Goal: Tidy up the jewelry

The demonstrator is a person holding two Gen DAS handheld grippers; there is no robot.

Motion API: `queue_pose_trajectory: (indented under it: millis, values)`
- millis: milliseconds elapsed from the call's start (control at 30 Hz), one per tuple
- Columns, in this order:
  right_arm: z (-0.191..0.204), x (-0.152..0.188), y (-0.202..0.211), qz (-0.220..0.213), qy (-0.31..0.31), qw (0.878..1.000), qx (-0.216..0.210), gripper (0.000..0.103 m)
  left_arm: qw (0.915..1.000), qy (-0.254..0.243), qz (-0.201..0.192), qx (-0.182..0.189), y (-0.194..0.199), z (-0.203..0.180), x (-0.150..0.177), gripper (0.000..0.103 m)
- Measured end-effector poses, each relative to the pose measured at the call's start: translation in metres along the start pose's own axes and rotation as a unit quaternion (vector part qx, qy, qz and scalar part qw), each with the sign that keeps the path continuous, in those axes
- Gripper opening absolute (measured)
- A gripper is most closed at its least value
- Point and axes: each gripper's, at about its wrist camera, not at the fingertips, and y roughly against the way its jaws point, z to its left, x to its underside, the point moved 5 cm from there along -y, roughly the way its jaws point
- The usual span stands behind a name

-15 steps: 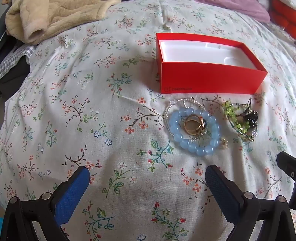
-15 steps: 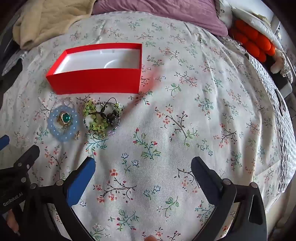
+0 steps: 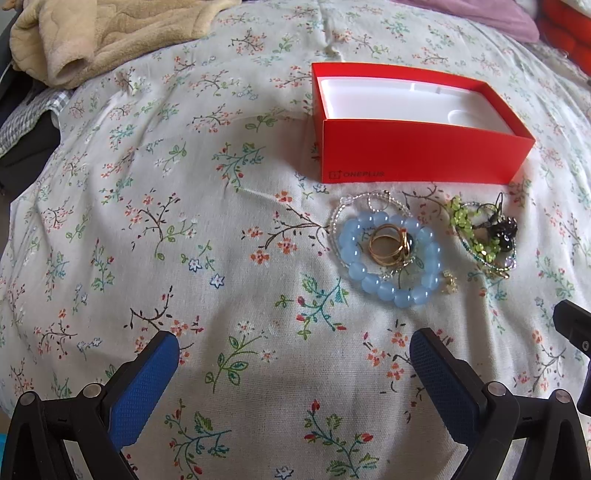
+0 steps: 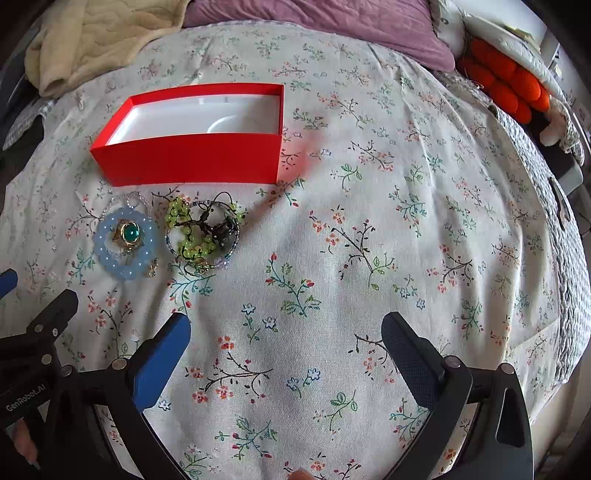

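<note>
An open red box [image 3: 421, 151] [image 4: 192, 162] with a white empty inside lies on the floral bedspread. In front of it lies a light blue bead bracelet [image 3: 384, 286] [image 4: 110, 254] with gold rings [image 3: 389, 245] [image 4: 127, 232] in its middle, one with a green stone. To its right is a tangle of green beads and dark pieces [image 3: 484, 236] [image 4: 203, 232]. A small gold earring [image 3: 448, 284] lies by the bracelet. My left gripper [image 3: 293, 356] is open and empty, below the bracelet. My right gripper [image 4: 286, 339] is open and empty, to the right of the jewelry.
A beige blanket [image 3: 110, 33] [image 4: 92, 33] is bunched at the back left. A purple pillow [image 4: 325, 22] lies at the back. Orange cushions [image 4: 506, 81] are at the back right. The bed's edge falls off at the far right [image 4: 569, 258].
Both views have shifted only slightly. The jewelry and box have not moved, and both grippers stay open.
</note>
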Motion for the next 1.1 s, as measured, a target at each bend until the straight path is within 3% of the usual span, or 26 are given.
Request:
queue_pose_trajectory:
  millis: [1100]
  values:
    - [-0.0027,0.0009,-0.0022,0.0,-0.002,1.0,0.0,0.103,0.9999,-0.007,0.003,-0.009,-0.0041,0.006,0.0028,0.103]
